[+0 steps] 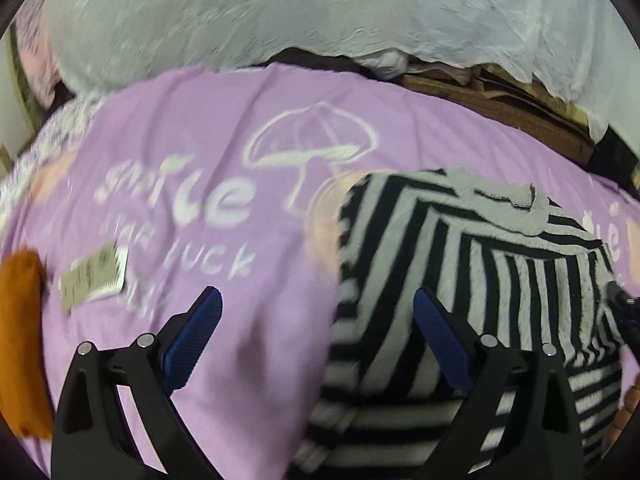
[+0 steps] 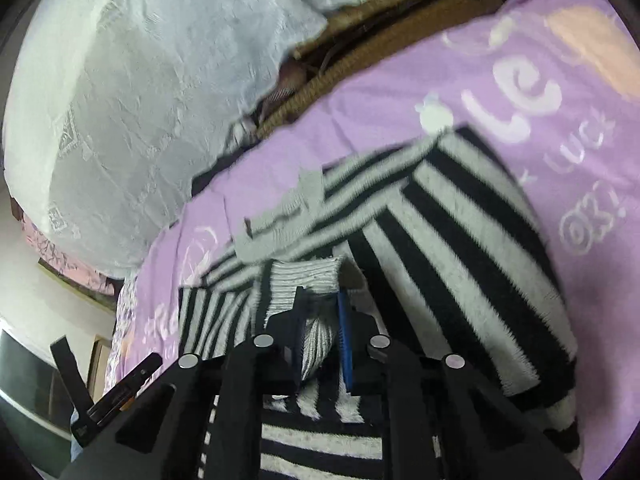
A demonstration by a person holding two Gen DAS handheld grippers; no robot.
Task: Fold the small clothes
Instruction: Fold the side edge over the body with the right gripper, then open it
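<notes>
A black-and-white striped knit sweater (image 1: 460,280) lies on a purple printed bedsheet (image 1: 200,160), its grey collar toward the far side. My left gripper (image 1: 316,304) hovers above the sweater's left edge, its blue pads wide apart with nothing between them. In the right wrist view the striped sweater (image 2: 460,248) spreads ahead and to the right. My right gripper (image 2: 322,300) is shut on a bunched fold of the sweater's striped fabric, which bulges between the blue pads.
A white lace cover (image 1: 280,12) drapes over a bulky shape at the bed's far side, with a brown woven edge (image 1: 500,100) beneath. A small card (image 1: 94,280) and an orange item (image 1: 20,340) lie on the sheet at left.
</notes>
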